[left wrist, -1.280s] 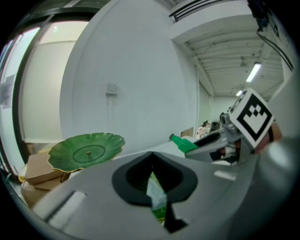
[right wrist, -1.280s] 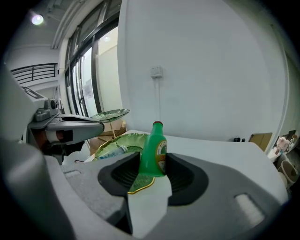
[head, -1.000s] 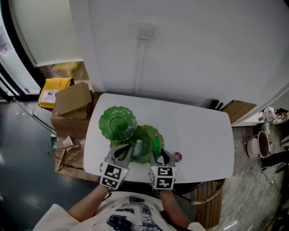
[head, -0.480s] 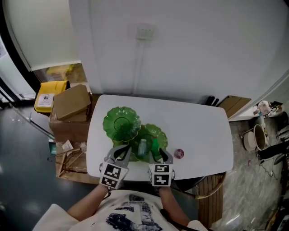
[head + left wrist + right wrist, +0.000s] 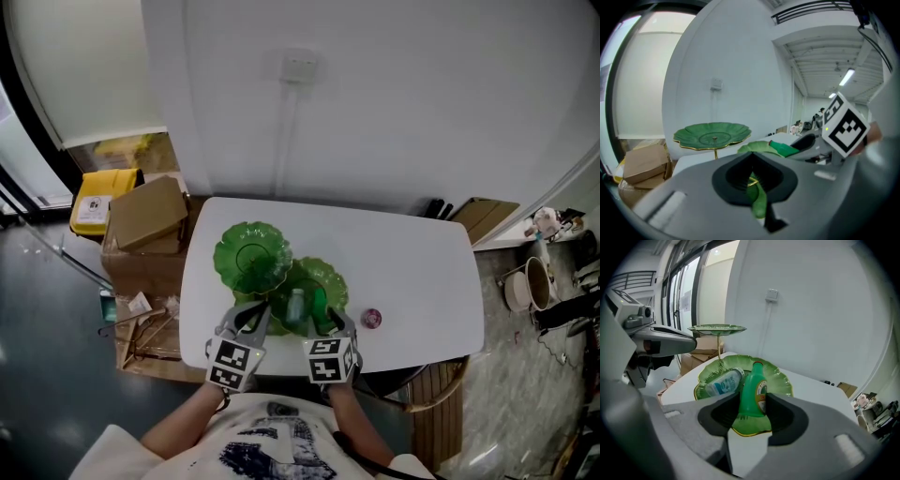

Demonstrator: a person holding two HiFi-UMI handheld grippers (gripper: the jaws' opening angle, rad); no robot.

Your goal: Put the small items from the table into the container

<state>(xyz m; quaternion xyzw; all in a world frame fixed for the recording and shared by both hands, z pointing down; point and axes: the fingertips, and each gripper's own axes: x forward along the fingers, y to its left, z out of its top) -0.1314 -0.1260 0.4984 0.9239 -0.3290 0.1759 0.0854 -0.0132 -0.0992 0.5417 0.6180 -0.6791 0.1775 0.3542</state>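
A green leaf-shaped stand on the white table (image 5: 422, 272) has an upper dish (image 5: 251, 255) and a lower dish (image 5: 330, 277). My right gripper (image 5: 752, 411) is shut on a small green bottle (image 5: 753, 392), which tilts over the lower dish's near rim (image 5: 780, 380). A clear bottle with a blue label (image 5: 723, 383) lies in that dish. My left gripper (image 5: 754, 180) is shut on a leaf-like edge of the lower dish (image 5: 758, 201). A small red item (image 5: 372, 318) lies on the table, right of the right gripper (image 5: 330, 323).
Cardboard boxes (image 5: 150, 211) and a yellow box (image 5: 96, 202) sit on the floor left of the table. A white wall runs behind the table's far edge. A wooden seat (image 5: 436, 398) shows under the near right corner.
The right gripper has rolled a little and dipped slightly with the green bottle over the lower dish. The left gripper keeps its hold on the dish edge.
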